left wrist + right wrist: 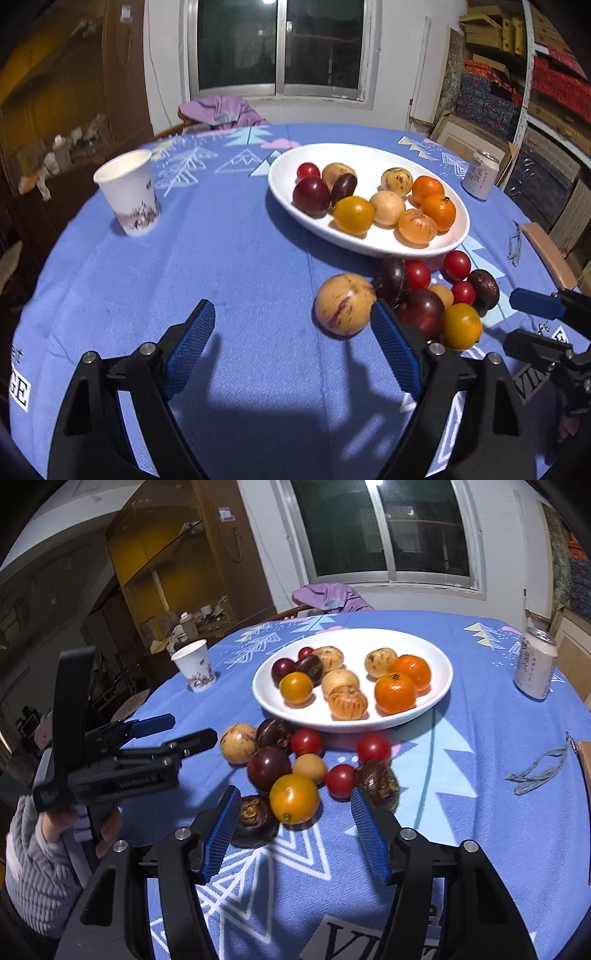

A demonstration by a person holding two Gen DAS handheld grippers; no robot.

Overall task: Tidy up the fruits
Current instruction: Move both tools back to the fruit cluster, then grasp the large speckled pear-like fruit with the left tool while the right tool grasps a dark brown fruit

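Observation:
A white oval plate (284, 192) (439, 657) holds several fruits: oranges, yellow tomatoes, pale melons, dark plums. Loose fruits lie on the blue cloth in front of it: a striped pale melon (345, 304) (238, 743), red cherry tomatoes (457, 264) (373, 747), a dark plum (421, 308) (269, 768), a yellow tomato (461, 326) (294, 798) and dark mangosteens (376, 779). My left gripper (291, 317) is open and empty, with the melon just by its right finger. My right gripper (293, 805) is open, with the yellow tomato between its fingers, not gripped.
A paper cup (129, 192) (195, 664) stands at the left of the round table. A drink can (482, 173) (535, 662) stands at the right. A grey strap (539, 770) lies near the right edge. A purple cloth (221, 109) hangs on a chair behind.

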